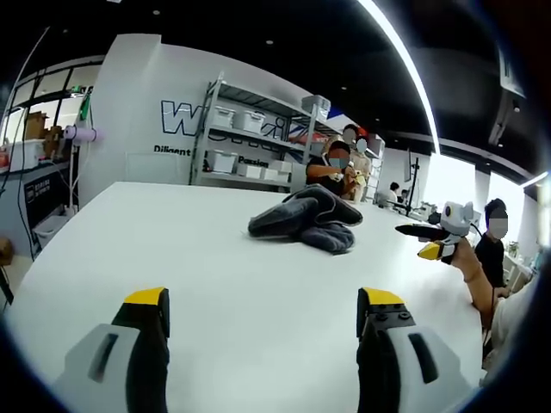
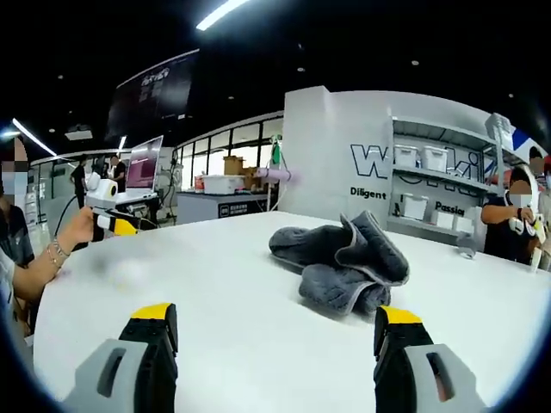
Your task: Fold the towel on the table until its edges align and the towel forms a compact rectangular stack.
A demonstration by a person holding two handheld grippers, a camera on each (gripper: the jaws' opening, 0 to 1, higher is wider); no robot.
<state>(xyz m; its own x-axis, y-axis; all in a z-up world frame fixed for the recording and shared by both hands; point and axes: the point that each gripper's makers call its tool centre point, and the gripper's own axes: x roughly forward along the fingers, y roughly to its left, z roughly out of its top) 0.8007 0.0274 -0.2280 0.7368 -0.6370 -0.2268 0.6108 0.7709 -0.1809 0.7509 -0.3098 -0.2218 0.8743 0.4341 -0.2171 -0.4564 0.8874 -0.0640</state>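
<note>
grey towel [image 1: 306, 219] lies crumpled mid-surface [image 1: 215, 284], unfolded, so left tongs [image 1: 263, 314] and right tongs [image 2: 275, 331] hang short of the towel, gaping and empty, likely poised to reach for it.

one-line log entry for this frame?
towel: crumpled, unfolded | table: white | left gripper: open, off towel | right gripper: open, off towel

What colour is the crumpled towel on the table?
Dark grey; the towel shows best in the right gripper view.
</note>
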